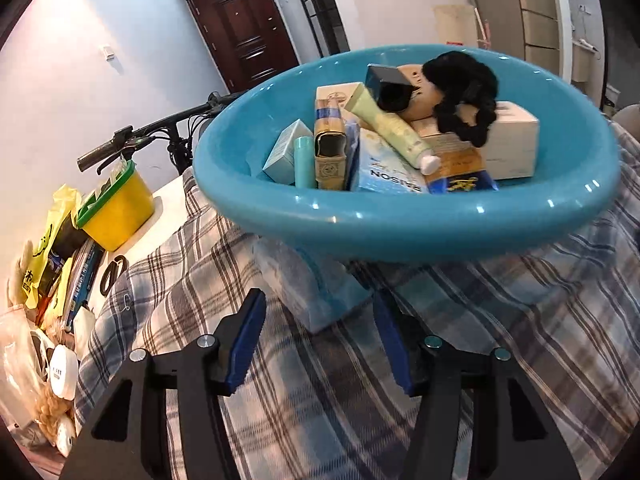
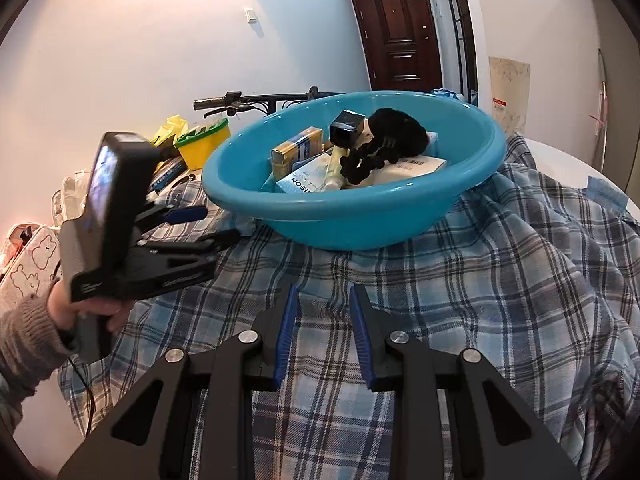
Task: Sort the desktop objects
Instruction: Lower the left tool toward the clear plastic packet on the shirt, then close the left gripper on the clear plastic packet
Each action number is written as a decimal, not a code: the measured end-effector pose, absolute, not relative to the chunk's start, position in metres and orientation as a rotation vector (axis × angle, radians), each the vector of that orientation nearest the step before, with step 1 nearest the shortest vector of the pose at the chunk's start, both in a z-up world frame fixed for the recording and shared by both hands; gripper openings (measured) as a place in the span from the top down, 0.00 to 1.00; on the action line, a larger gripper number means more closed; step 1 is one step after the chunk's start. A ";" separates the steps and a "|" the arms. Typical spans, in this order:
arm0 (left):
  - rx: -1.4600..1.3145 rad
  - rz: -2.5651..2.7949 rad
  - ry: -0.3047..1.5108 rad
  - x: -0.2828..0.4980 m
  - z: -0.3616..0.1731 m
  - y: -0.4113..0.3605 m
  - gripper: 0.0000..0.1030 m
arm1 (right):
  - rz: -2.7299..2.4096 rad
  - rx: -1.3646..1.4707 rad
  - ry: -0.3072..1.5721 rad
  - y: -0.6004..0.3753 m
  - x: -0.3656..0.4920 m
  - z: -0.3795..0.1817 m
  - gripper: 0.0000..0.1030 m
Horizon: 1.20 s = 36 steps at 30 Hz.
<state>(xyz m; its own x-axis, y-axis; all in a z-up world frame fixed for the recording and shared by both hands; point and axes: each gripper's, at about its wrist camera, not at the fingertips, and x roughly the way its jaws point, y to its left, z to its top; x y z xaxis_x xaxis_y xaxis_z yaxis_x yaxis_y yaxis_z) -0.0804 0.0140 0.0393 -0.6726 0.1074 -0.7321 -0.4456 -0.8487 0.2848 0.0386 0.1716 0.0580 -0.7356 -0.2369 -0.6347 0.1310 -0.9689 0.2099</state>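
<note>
A blue plastic basin (image 1: 400,224) (image 2: 352,220) rests on a plaid shirt (image 1: 320,380) (image 2: 480,280) spread over the table. It holds several small boxes, a pale green tube (image 1: 390,128), a teal stick (image 1: 304,160) and a black scrunchie (image 1: 464,92) (image 2: 384,140). My left gripper (image 1: 320,300) is open and empty, just short of a tissue pack (image 1: 304,284) that lies under the basin's near side. My right gripper (image 2: 323,292) is open and empty above the shirt, below the basin. The left gripper also shows in the right wrist view (image 2: 208,224).
A yellow tub with a green rim (image 1: 116,204) (image 2: 204,140) stands at the left. Bags, books, scissors (image 1: 112,274) and white containers crowd the table's left edge. A bicycle handlebar (image 1: 160,132) (image 2: 256,100) is behind the table. A bear-print pouch (image 2: 28,264) lies far left.
</note>
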 end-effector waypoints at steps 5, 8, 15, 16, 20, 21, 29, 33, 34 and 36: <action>-1.078 2.533 0.661 -0.091 0.031 0.027 0.27 | -2.745 1.046 -0.256 0.174 0.038 0.055 0.74; -1.103 2.540 0.666 -0.099 0.024 0.029 0.32 | -2.745 1.050 -0.265 0.176 0.038 0.055 0.74; -1.140 2.511 0.566 -0.087 0.033 0.011 0.57 | -2.763 1.040 -0.312 0.189 0.042 0.055 0.74; -1.129 2.513 0.571 -0.080 0.037 0.011 0.57 | -2.767 1.040 -0.319 0.191 0.042 0.055 0.74; -1.114 2.495 0.503 -0.043 0.049 0.005 0.58 | -2.760 1.045 -0.352 0.195 0.044 0.052 0.74; -1.113 2.489 0.490 -0.036 0.050 0.003 0.58 | -2.763 1.044 -0.353 0.195 0.046 0.052 0.74; -1.119 2.423 0.247 0.042 0.054 0.003 0.58 | -2.826 1.087 -0.283 0.192 0.061 0.039 0.74; -1.175 2.453 0.185 0.057 0.050 0.004 0.58 | -2.827 1.110 -0.286 0.192 0.069 0.033 0.74; -1.175 2.463 0.168 0.063 0.049 0.003 0.58 | -2.822 1.117 -0.293 0.194 0.069 0.031 0.74; -1.198 2.489 0.157 0.067 0.044 0.002 0.56 | -2.806 1.137 -0.318 0.197 0.070 0.027 0.74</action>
